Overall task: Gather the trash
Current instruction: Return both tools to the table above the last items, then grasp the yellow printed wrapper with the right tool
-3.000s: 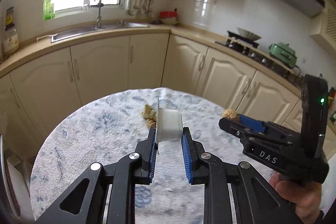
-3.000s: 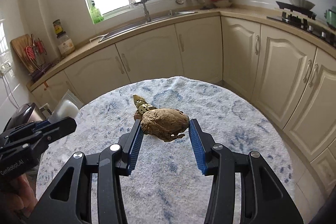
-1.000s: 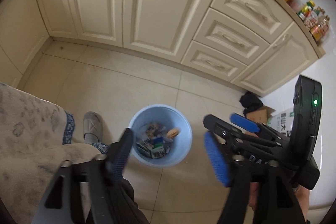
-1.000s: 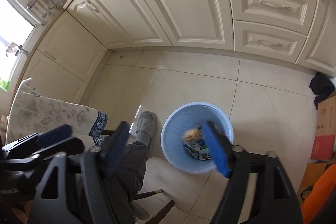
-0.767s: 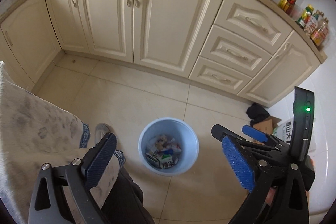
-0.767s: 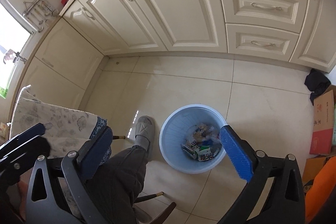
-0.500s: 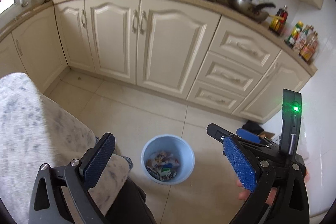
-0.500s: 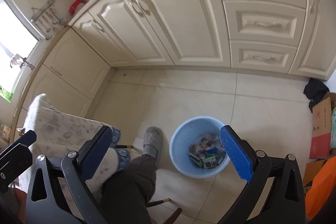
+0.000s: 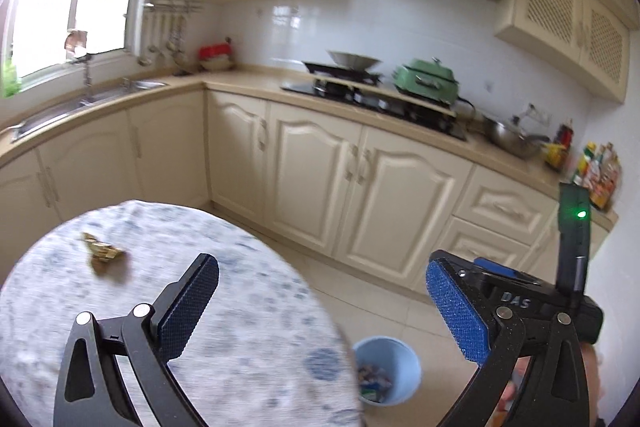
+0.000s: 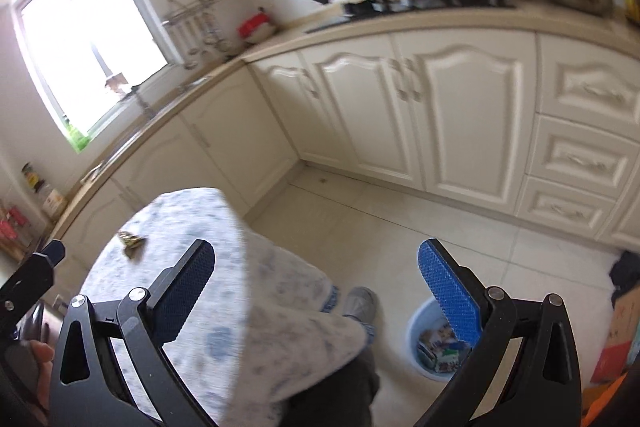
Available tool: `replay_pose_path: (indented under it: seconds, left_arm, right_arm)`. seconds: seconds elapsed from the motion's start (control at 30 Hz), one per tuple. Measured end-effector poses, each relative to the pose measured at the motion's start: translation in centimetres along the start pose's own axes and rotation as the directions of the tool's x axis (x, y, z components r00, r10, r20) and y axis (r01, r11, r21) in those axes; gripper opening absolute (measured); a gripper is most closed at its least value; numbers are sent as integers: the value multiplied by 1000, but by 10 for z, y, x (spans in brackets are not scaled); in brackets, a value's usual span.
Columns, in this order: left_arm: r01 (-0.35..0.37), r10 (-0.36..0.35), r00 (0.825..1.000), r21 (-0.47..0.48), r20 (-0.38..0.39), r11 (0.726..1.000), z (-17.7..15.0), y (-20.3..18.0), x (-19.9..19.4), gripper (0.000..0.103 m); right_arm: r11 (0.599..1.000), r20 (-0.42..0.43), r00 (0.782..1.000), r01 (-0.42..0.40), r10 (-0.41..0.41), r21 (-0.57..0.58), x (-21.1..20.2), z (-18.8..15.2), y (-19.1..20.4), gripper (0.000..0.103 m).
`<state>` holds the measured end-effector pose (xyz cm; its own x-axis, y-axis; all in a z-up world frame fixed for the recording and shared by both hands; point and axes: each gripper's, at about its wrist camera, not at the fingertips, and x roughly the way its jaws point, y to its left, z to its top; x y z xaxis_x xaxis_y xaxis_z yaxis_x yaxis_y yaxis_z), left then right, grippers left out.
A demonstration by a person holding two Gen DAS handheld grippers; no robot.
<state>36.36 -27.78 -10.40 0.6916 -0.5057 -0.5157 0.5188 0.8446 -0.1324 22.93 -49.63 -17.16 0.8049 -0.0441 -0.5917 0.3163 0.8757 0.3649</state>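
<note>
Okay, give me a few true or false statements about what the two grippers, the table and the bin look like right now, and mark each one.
1. The left gripper is open and empty. True.
2. The right gripper grips a brown lump. False: it is open and empty.
3. The blue bin stands on the table. False: it stands on the floor beside it.
4. A crumpled golden wrapper lies on the tablecloth. True.
5. The bin is empty. False: trash lies inside.

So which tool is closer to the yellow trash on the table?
Left, I think. The left tool hangs over the table with the yellow trash ahead-left. The right tool sits off the table's edge.
</note>
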Motion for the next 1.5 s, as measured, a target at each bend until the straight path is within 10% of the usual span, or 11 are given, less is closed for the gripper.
replay_pose_path:
  seconds: [0.57, 0.93, 1.27, 1.5]
  left_arm:
    - [-403, 410, 912, -165, 9, 900, -50, 158, -79, 102]
    - [-444, 431, 895, -159, -111, 882, -22, 222, -30, 102]
    - [-457, 416, 880, -174, -228, 872, -15, 285, 38, 102]
    - [-456, 399, 876, -197, -269, 868, -16, 305, 59, 102]
  right_arm:
    - [919, -143, 974, -215, 176, -331, 96, -22, 239, 103]
    - [855, -303, 948, -237, 100, -462, 209, -33, 311, 101]
    - [807, -422, 905, -291, 57, -514, 284, -49, 340, 77]
    - [775, -479, 874, -354, 76, -524, 303, -57, 349, 41]
